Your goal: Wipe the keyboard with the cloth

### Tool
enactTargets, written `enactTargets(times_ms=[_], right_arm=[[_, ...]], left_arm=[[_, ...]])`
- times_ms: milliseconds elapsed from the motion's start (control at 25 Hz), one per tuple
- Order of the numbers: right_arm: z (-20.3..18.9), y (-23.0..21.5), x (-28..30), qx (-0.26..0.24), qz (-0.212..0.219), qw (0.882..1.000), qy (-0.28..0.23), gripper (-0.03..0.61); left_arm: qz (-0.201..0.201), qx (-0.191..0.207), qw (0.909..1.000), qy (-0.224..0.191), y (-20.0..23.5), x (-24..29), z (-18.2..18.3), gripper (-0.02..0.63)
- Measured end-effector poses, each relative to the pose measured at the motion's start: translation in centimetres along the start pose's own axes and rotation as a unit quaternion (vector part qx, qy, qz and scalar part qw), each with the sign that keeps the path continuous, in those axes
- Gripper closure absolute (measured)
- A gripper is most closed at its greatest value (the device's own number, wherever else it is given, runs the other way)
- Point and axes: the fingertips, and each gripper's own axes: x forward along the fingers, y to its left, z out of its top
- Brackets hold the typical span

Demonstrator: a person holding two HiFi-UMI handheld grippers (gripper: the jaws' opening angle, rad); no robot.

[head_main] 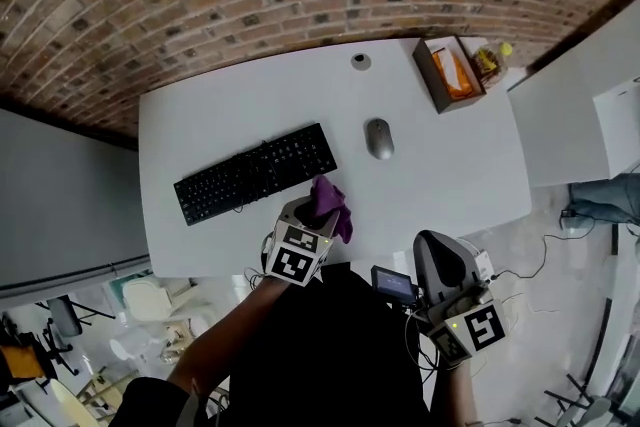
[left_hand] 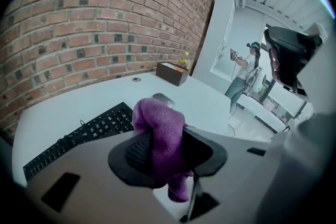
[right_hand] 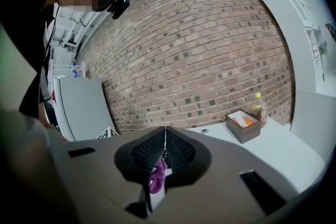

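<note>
The black keyboard [head_main: 255,173] lies slanted on the left half of the white table [head_main: 450,165]. In the left gripper view the keyboard [left_hand: 79,136] shows ahead and to the left. My left gripper [head_main: 312,207] hovers just off the keyboard's right end, near the table's front edge, shut on a bunched purple cloth [head_main: 332,205]. The cloth [left_hand: 157,126] sticks up between the pads and hangs below them. My right gripper [head_main: 430,243] is held off the table's front edge to the right, shut and empty, its pads [right_hand: 176,150] meeting in a line.
A grey mouse [head_main: 379,138] sits right of the keyboard. A brown box [head_main: 450,73] with orange contents and a yellow bottle [head_main: 495,58] stand at the far right corner. A round cable port [head_main: 361,61] is at the back edge. A brick wall runs behind. A person [left_hand: 245,68] stands far off.
</note>
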Motion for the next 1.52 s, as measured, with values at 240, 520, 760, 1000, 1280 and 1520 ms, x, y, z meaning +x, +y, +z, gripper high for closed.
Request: enactTargets(times_ms=[240, 520, 760, 1000, 1280, 1520], right_arm=[[-0.4, 1.8, 1.5, -0.006, 0.025, 1.0, 0.009, 0.56], [-0.7, 4.8, 3.2, -0.01, 0.043, 0.999, 0.013, 0.56], [-0.7, 7.5, 5.5, -0.016, 0.047, 0.999, 0.016, 0.56], [-0.7, 9.9, 6.9, -0.023, 0.035, 0.999, 0.015, 0.56], [-1.0, 11.9, 7.8, -0.027, 0.008, 0.999, 0.02, 0.56], [-1.4, 13.2, 7.7, -0.03, -0.023, 0.999, 0.03, 0.56]], left_arm=[[0.022, -0.03, 0.9992, -0.012, 1.9, -2.4, -1.2, 0.451], [0.038, -0.049, 0.9977, -0.026, 4.1, -5.6, -2.3, 0.451], [0.051, -0.06, 0.9964, -0.031, 7.5, -7.8, -3.2, 0.449], [0.062, -0.063, 0.9956, -0.032, 11.4, -9.3, -4.4, 0.451], [0.065, -0.066, 0.9954, -0.027, 15.5, -9.6, -5.7, 0.451], [0.07, -0.071, 0.9948, -0.023, 19.5, -8.5, -6.5, 0.451]])
